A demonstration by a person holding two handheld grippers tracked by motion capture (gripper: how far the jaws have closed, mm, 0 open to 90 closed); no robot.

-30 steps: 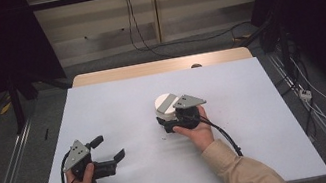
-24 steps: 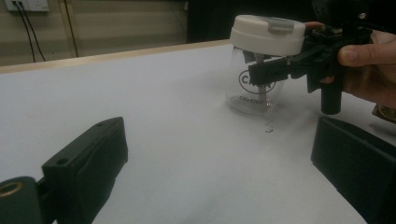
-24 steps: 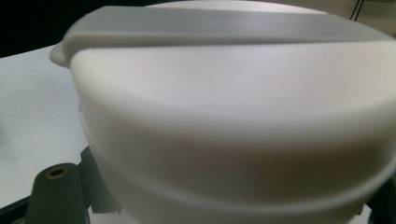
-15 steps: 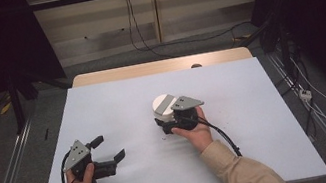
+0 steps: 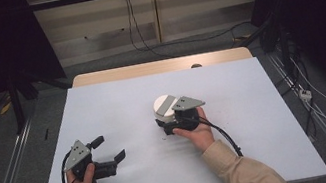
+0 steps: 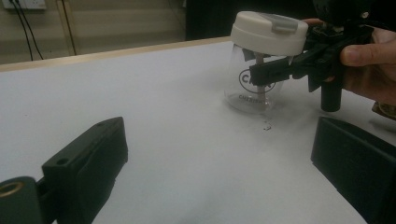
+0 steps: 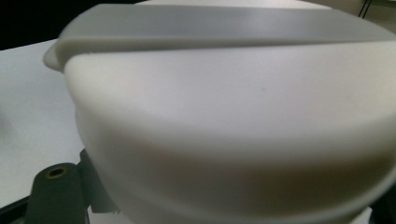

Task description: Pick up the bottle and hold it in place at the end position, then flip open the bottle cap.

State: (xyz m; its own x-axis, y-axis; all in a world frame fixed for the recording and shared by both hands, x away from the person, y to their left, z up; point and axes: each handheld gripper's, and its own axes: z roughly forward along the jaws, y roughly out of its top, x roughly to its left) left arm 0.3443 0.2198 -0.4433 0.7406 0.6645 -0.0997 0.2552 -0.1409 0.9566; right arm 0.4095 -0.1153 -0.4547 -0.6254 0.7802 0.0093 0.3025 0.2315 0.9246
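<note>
A clear glass jar (image 6: 240, 95) with a black printed logo and a white lid (image 5: 165, 104) with a grey flap stands upright near the middle of the white table (image 5: 117, 104). My right gripper (image 5: 166, 119) reaches it from the right, its jaws on either side of the glass just under the lid, shut on the jar. One of its fingers (image 6: 275, 71) lies across the front of the glass. The lid (image 7: 224, 116) looms very close in the right gripper view, with a finger (image 7: 56, 191) at the bottom left. My left gripper (image 5: 109, 148) rests at the front left, open, with nothing between its jaws.
A few dark specks (image 6: 267, 126) lie on the table beside the jar. The table's far edge is a wooden strip (image 5: 161, 66). Cables (image 5: 315, 100) run over the floor to the right, and metal rails (image 5: 8, 174) flank the table.
</note>
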